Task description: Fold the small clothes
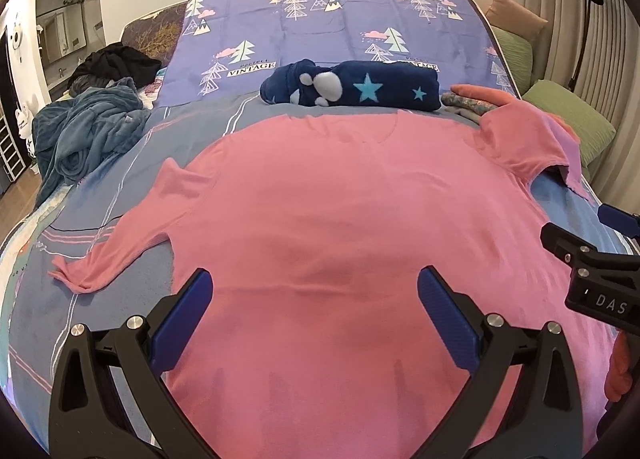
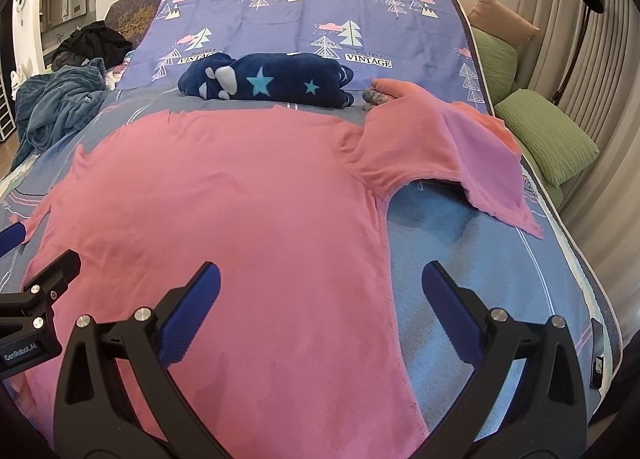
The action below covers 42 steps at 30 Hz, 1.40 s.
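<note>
A pink shirt [image 1: 340, 211] lies spread flat on the bed [image 1: 100, 195], back side up as far as can be told, with its collar end toward the far side. Its left sleeve [image 1: 120, 243] stretches out flat beside the body of the shirt; its right sleeve [image 2: 448, 151] is rumpled and partly turned over on itself. Just beyond the shirt's collar lies a folded navy garment [image 1: 360, 87] with stars, and beside that, at the shirt's right shoulder, a small patterned cloth [image 1: 468, 101]. Well to the left of the shirt sits a heap of blue fabric [image 1: 84, 131] with dark clothes [image 1: 116, 63] behind it. Green pillows [image 2: 548, 135] lie off the shirt's right side.

The left gripper [image 1: 314, 315] hovers over the shirt's lower middle, jaws spread wide, holding nothing. The right gripper [image 2: 320, 307] hovers over the shirt's right side seam, one finger above the pink cloth, the other above the blue sheet [image 2: 460, 243], jaws likewise wide apart and empty.
</note>
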Tool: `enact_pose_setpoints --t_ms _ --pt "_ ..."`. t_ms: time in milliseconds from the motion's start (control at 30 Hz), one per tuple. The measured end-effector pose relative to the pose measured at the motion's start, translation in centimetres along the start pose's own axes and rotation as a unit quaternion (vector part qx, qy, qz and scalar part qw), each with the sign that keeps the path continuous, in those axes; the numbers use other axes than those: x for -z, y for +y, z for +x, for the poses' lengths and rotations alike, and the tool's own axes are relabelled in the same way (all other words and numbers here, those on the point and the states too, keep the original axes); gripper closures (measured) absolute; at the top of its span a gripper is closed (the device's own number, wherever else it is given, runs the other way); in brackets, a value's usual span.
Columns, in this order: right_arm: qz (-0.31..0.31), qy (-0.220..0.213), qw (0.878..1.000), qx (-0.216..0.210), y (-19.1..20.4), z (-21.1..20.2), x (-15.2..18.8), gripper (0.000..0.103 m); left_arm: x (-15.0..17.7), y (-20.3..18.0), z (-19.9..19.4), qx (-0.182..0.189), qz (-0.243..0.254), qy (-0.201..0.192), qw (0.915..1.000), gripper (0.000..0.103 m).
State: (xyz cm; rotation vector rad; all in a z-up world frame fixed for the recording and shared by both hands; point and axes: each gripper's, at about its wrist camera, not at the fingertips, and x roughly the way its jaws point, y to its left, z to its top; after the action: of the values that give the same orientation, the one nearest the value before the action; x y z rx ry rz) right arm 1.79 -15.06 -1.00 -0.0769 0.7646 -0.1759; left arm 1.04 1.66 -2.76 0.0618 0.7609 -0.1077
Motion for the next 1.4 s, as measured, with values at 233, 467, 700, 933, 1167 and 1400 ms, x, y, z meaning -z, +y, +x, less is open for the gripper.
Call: enact_pose_setpoints --t_ms 233,467,700,933,1167,1400 --pt "-0.014 0.0 1.0 0.001 1.1 0.4 -0.8 0.002 -0.1 6.5 0.8 -0.005 -0.091 -0.001 0.9959 0.004" --pt "-0.015 0.008 1.0 -0.005 1.8 1.4 -1.3 0.002 1.7 17.1 3.3 -0.06 -0.207 0.048 0.9752 0.037" --pt "-0.018 0.015 1.0 -0.008 2.6 2.3 -1.5 0.002 6.1 28.8 6.7 -0.068 -0.371 0.091 0.9217 0.041" --pt "-0.015 0.039 0.999 0.002 2.3 3.9 -1.1 0.002 10.5 37.4 8.5 -0.09 -0.523 0.08 0.8438 0.041" --pt "-0.019 0.043 0.999 0.007 2.5 4.4 -1.1 0.002 9.7 42.7 11.7 -0.131 -0.561 0.087 0.8129 0.042" --pt "-0.02 0.038 0.999 0.017 1.9 4.3 -1.2 0.002 4.6 43.3 9.1 -0.131 -0.538 0.009 0.8325 0.1"
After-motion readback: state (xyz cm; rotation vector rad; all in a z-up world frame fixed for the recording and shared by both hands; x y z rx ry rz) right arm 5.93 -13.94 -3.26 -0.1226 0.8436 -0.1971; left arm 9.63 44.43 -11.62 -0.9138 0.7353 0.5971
